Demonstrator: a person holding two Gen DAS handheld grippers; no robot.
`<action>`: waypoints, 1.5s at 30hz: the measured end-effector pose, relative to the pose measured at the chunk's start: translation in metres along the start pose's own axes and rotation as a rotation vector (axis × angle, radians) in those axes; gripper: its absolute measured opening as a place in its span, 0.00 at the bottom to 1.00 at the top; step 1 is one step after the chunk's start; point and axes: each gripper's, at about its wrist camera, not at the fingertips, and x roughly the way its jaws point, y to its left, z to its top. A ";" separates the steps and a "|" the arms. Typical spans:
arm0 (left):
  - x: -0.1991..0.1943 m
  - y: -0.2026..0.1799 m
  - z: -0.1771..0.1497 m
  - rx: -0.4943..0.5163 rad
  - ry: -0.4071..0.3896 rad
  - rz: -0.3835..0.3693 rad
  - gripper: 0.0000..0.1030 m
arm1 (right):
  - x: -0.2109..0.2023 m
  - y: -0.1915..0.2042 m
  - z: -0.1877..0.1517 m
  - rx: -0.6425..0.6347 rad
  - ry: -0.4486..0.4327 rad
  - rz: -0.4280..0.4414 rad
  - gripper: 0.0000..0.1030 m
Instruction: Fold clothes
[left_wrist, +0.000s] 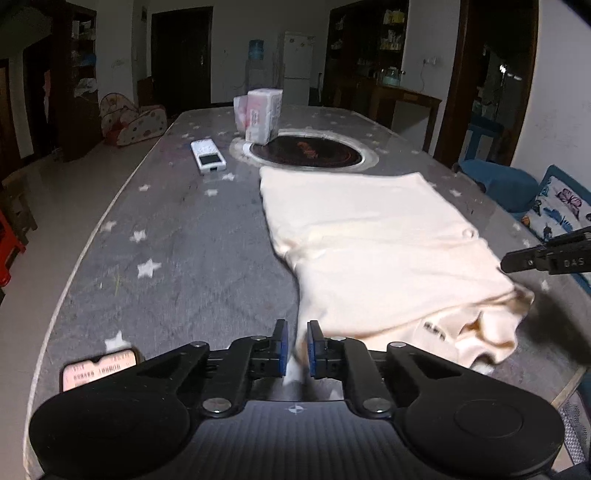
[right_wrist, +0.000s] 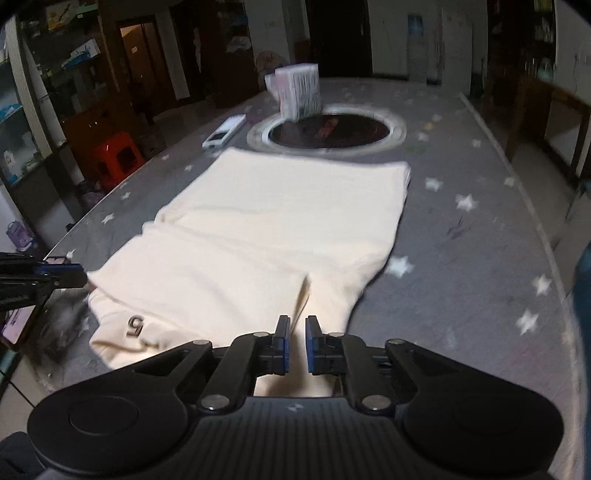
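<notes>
A cream garment (left_wrist: 373, 236) lies spread on the grey star-patterned table (left_wrist: 192, 236), its near end raised and bunched. My left gripper (left_wrist: 297, 341) is shut on the garment's near left edge, cloth pinched between the blue pads. My right gripper (right_wrist: 297, 339) is shut on the garment's near right part (right_wrist: 258, 229), cloth running between its pads. A dark "5" mark (right_wrist: 135, 326) shows on the near folded edge. The right gripper shows in the left wrist view (left_wrist: 546, 254) at the right; the left gripper shows in the right wrist view (right_wrist: 40, 277) at the left.
A round dark inset (left_wrist: 306, 151) sits in the table beyond the garment. A white remote (left_wrist: 208, 157) and a tissue pack (left_wrist: 260, 114) lie near it. A phone (left_wrist: 98, 369) lies at the near left edge. A blue sofa (left_wrist: 554, 206) stands right, a red stool (right_wrist: 118, 157) left.
</notes>
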 end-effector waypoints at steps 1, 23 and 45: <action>0.000 0.000 0.006 -0.001 -0.011 -0.005 0.18 | -0.001 0.001 0.004 -0.009 -0.015 0.001 0.09; 0.083 -0.006 0.043 -0.083 0.040 -0.059 0.19 | 0.036 0.016 0.017 -0.096 -0.025 0.033 0.08; 0.037 -0.057 0.021 0.115 0.003 -0.184 0.51 | 0.027 0.032 0.007 -0.158 -0.001 0.042 0.17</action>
